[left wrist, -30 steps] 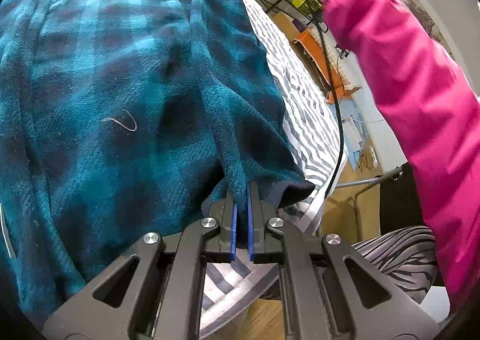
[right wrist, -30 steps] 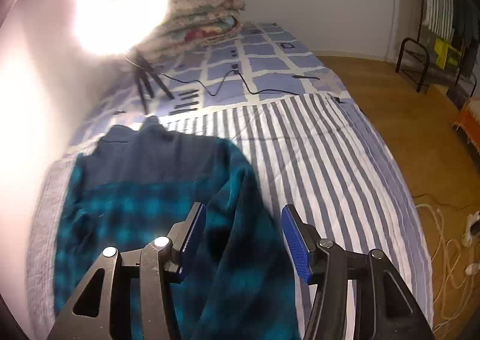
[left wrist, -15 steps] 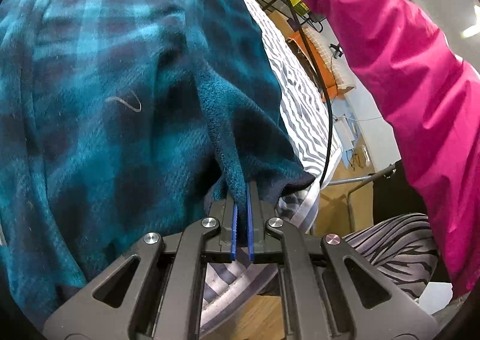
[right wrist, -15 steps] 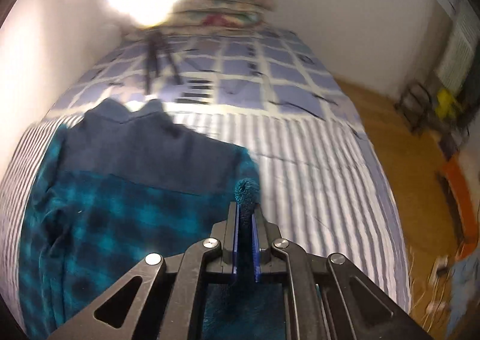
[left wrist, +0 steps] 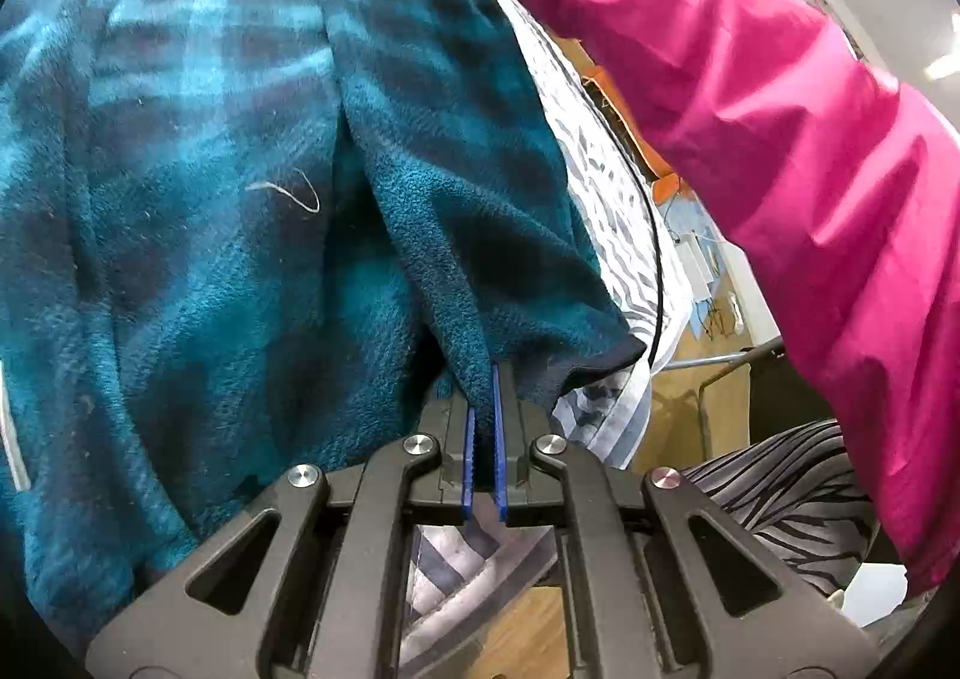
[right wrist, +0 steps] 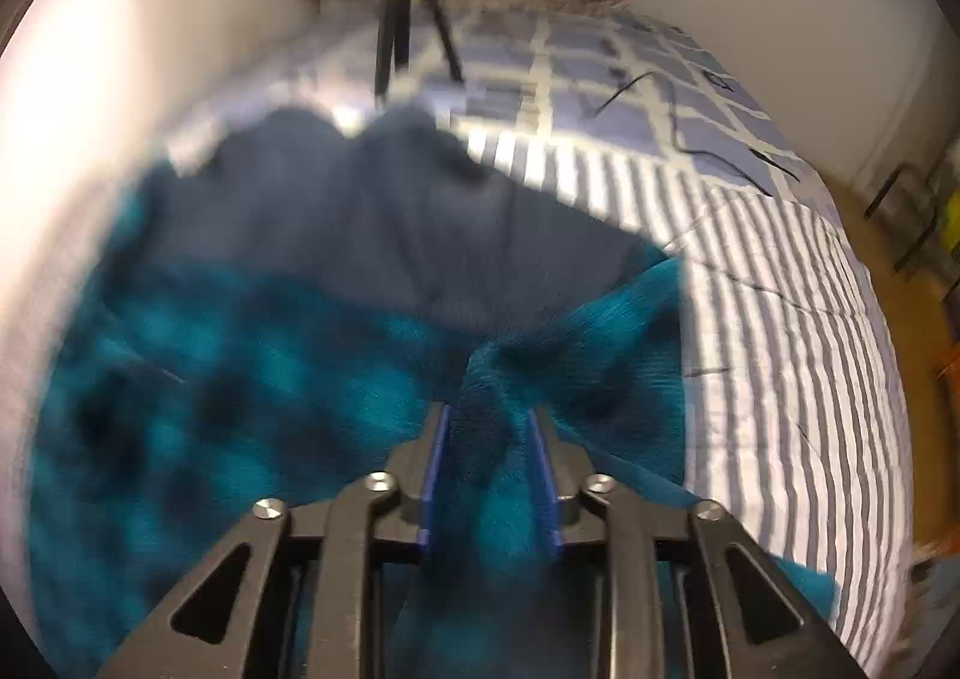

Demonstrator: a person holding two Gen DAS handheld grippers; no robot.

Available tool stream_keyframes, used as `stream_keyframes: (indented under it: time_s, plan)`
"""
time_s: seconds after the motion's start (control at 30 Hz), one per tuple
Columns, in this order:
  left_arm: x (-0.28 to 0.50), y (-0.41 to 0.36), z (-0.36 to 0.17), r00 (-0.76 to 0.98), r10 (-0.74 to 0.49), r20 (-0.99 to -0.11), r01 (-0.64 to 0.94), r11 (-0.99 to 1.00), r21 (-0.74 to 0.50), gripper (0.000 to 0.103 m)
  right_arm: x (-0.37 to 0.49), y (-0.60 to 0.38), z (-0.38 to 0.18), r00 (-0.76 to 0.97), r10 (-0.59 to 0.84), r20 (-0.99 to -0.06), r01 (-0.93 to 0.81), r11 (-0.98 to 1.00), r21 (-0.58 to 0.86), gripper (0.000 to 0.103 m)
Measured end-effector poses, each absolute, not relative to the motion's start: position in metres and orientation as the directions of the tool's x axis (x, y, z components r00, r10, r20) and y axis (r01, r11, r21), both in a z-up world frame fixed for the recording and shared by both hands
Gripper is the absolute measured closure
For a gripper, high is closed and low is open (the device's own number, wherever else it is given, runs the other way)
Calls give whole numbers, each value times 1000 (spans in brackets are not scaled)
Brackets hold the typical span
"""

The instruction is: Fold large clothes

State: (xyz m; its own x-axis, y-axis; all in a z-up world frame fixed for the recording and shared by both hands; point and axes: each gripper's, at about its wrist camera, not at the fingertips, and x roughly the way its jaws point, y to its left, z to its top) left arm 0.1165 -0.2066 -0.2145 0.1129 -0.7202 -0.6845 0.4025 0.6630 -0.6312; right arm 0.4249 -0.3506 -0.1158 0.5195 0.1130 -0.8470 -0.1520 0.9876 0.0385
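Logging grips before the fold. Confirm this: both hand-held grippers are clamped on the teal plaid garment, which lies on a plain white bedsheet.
One error: the sheet is grey-and-white striped, as the right wrist view shows. The left hand-held gripper and right hand-held gripper do each pinch the teal plaid garment.

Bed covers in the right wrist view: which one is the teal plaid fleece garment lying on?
The grey-and-white striped cover, nearer the camera; the blue checked cover lies beyond the teal plaid fleece garment.

Teal plaid fleece garment (left wrist: 198,235), striped sheet (right wrist: 798,379)
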Motion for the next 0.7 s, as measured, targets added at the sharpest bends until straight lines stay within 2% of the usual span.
stream_keyframes:
  time_s: [0.13, 0.2, 0.33, 0.4, 0.53, 0.6, 0.63, 0.67, 0.7]
  plan:
    - [116, -202, -212, 121, -720, -683, 397, 666, -631, 101, 372, -401, -66, 585, 169, -793, -86, 986, 146, 68]
    - [116, -200, -211, 122, -723, -680, 393, 665, -635, 101, 352, -419, -61, 570, 202, -796, -85, 978, 188, 68]
    - [113, -199, -212, 120, -727, -676, 396, 660, -639, 101, 308, -424, -83, 477, 223, -850, -123, 975, 187, 68]
    - [111, -201, -219, 121, -723, -680, 392, 664, -637, 101, 291, -423, -100, 447, 170, -878, -99, 985, 140, 68]
    - [109, -198, -215, 118, -721, -683, 398, 664, -633, 100, 263, -433, -116, 385, 215, -898, -62, 976, 207, 68]
    - [107, -193, -209, 113, -723, -681, 399, 661, -636, 92, 231, -442, -112, 369, 260, -892, -63, 965, 255, 67]
    - [107, -188, -206, 119, -727, -677, 392, 660, -640, 69, 215, -446, -108, 359, 278, -891, -69, 960, 272, 65]
    - [107, -183, -203, 137, -732, -668, 382, 661, -646, 51, 204, -448, -106, 354, 290, -889, -75, 956, 282, 63]
    - [107, -176, -201, 158, -747, -646, 366, 652, -664, 50, 184, -452, -104, 341, 312, -887, -83, 949, 303, 62]
